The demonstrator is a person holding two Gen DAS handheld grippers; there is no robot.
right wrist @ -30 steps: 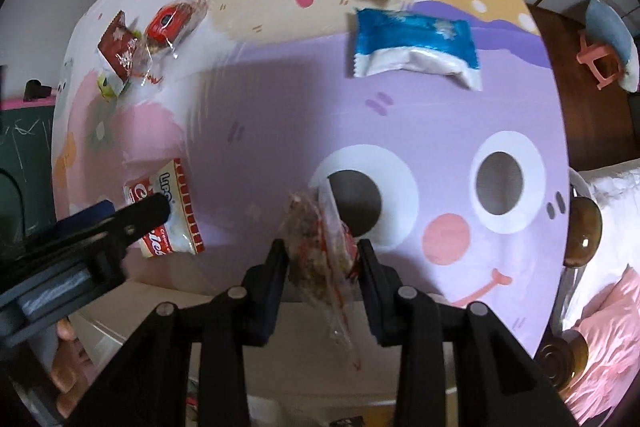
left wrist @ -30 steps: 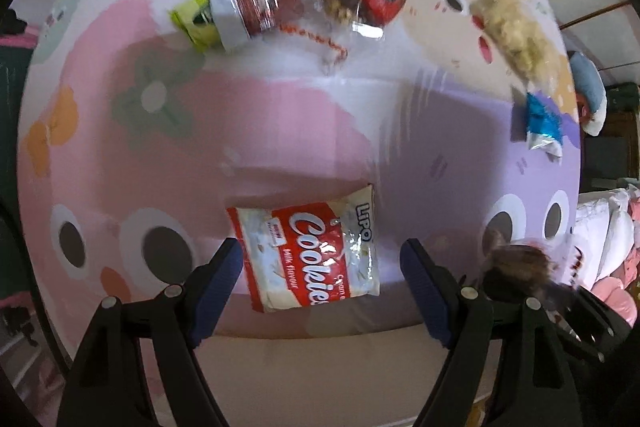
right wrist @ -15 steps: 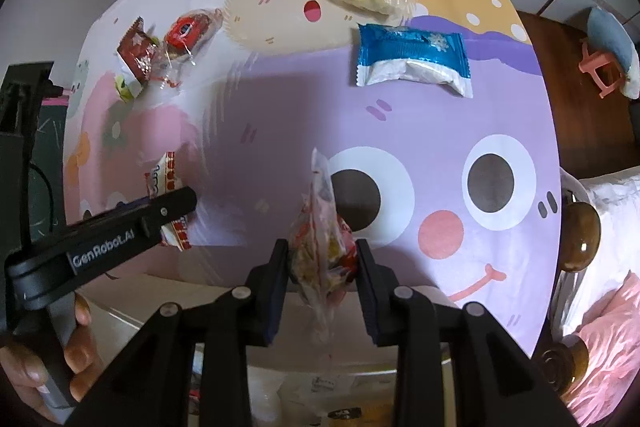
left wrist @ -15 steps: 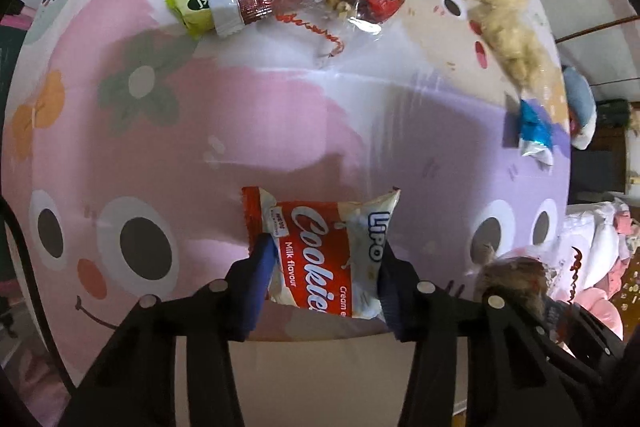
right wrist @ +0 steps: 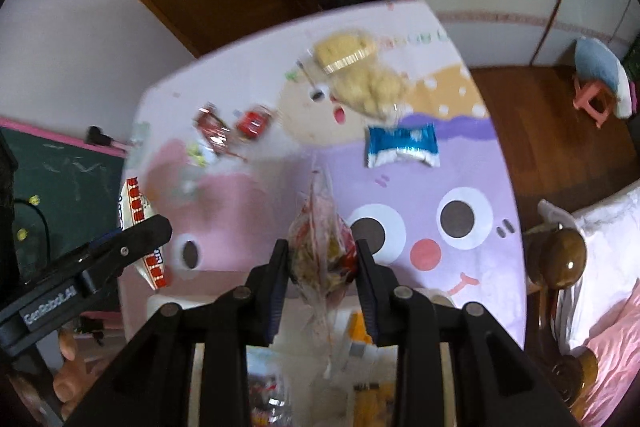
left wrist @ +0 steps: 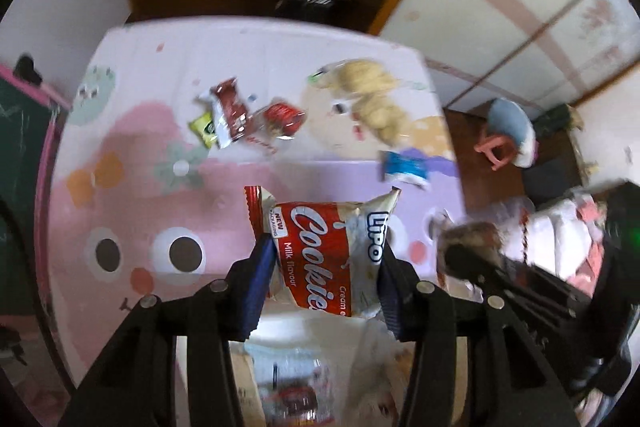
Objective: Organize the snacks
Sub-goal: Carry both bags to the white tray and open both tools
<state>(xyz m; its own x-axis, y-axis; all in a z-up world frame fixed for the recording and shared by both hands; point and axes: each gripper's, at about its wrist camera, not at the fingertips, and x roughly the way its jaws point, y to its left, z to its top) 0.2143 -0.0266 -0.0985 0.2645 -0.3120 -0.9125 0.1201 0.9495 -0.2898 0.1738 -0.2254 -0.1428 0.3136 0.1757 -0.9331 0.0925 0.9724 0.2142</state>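
Note:
My left gripper (left wrist: 324, 267) is shut on a red and white cookies packet (left wrist: 326, 251) and holds it up above the table's near edge. It also shows in the right wrist view (right wrist: 138, 231). My right gripper (right wrist: 322, 267) is shut on a clear bag of mixed snacks (right wrist: 322, 247), lifted off the table. Below both grippers a white container with snack packs (left wrist: 296, 379) (right wrist: 320, 379) shows, blurred.
On the cartoon tablecloth (right wrist: 460, 163) lie a blue packet (right wrist: 402, 145), two clear bags of yellow puffs (right wrist: 360, 75), a dark red packet (right wrist: 212, 131), a red candy bag (right wrist: 252, 125) and a small green packet (left wrist: 204, 129). A bedpost (right wrist: 560, 259) stands at right, a pink stool (right wrist: 596, 99) beyond.
My left gripper closed on the cookies packet and lifted it off the table. Both grippers pulled back and up toward the near edge; the container below came into view.

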